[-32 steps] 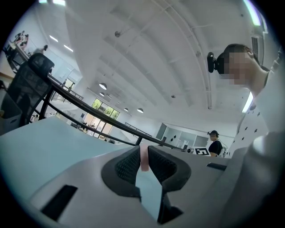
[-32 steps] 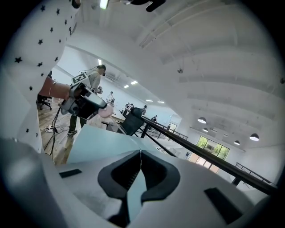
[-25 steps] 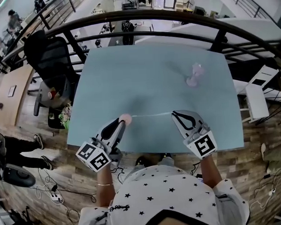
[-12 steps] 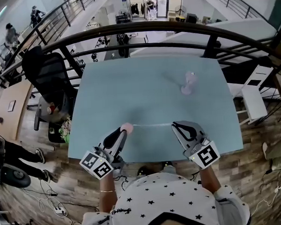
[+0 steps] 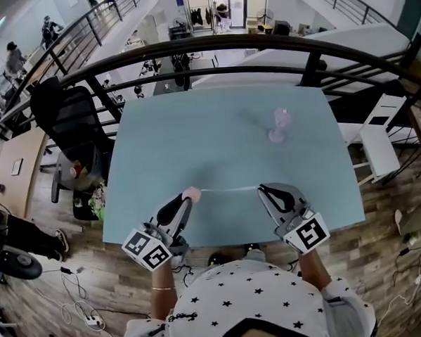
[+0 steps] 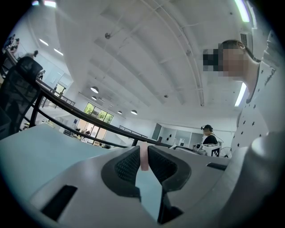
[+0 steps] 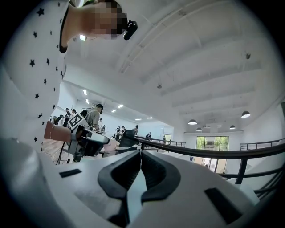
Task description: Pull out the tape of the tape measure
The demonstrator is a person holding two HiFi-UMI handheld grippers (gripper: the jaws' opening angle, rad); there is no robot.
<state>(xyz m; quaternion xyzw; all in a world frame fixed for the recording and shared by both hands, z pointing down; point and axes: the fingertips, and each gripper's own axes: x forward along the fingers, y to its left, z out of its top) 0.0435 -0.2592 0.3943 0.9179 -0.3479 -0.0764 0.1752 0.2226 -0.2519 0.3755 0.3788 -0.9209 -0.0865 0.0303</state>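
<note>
Item: tape measure (image 5: 191,194), small pink case, clamped between the pads of my left gripper (image 5: 186,199). Tape (image 5: 229,189): runs level across to my right gripper (image 5: 262,191), whose jaws are closed on its end. Change against a second ago: none, span between grippers equal. I judge the pull paused, tape partly out.

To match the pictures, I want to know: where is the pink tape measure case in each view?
Head view: case at the left gripper's jaw tips, lower centre.
Left gripper view: centre, clamped between the jaws.
Right gripper view: likely the small pink patch left of centre.
Shared landmark: the black railing.
</note>
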